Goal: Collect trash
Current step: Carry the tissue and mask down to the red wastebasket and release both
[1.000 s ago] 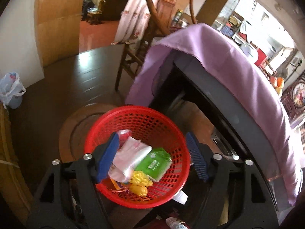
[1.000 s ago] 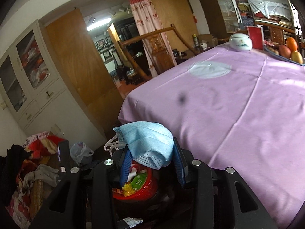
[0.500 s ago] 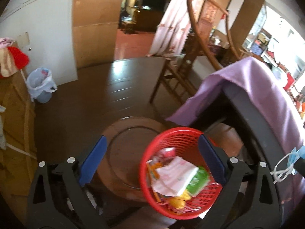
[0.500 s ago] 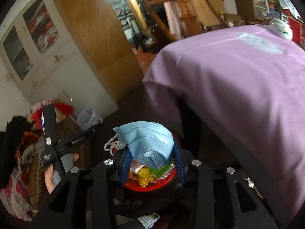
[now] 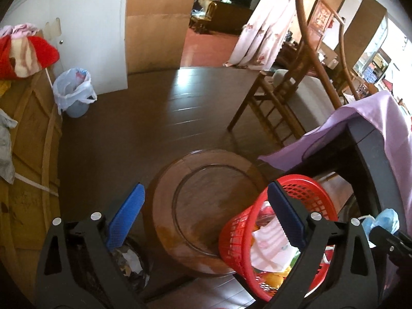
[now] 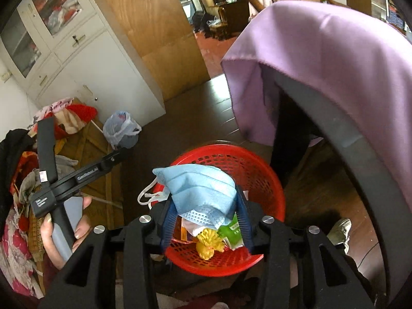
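Observation:
My right gripper is shut on a light blue face mask and holds it right above a red mesh basket on the floor. The basket holds a green packet, a yellow wrapper and white tissue packs. In the left wrist view the basket is at the lower right, and the mask shows at the right edge. My left gripper is open and empty, to the left of the basket over a round wooden board.
A table with a purple cloth stands right of the basket. A wooden chair, a small lined bin, white cabinets and piled clothes surround the dark floor. A shoe is by the table.
My left gripper swung left off the basket and its jaws opened wider. My right gripper carried the mask down from the table edge to just over the basket.

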The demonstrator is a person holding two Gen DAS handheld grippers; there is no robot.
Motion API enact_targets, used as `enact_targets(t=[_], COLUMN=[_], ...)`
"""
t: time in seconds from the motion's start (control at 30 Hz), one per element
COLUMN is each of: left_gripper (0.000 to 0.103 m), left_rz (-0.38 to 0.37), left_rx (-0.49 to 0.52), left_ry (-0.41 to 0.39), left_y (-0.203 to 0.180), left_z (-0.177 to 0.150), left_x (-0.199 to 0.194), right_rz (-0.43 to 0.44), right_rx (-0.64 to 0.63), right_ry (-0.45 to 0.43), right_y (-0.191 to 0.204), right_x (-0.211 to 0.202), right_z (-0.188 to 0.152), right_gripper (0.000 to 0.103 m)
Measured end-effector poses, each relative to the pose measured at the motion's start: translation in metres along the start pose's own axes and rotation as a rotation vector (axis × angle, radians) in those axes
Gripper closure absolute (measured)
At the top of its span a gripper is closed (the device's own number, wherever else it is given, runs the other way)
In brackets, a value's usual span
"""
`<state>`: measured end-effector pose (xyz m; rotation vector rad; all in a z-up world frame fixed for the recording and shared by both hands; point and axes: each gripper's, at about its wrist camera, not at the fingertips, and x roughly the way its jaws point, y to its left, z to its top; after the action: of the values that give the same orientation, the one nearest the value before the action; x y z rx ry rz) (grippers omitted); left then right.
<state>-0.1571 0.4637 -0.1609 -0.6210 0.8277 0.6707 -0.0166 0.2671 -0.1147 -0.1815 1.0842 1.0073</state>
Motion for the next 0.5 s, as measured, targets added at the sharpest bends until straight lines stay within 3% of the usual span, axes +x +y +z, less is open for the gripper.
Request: enact_targets(t=[0.5], left_gripper=[0.010], left_rz=[0.034], left_rx=[0.056], left_ry=[0.021], left_y=[-0.012], left_z=[-0.005], left_x=[0.001], right_rz=[0.020], right_rx=[-0.012], right_ry=[0.012], right_y=[0.002], right_x=[0.011], right_z=[0.009], right_gripper=[0.038])
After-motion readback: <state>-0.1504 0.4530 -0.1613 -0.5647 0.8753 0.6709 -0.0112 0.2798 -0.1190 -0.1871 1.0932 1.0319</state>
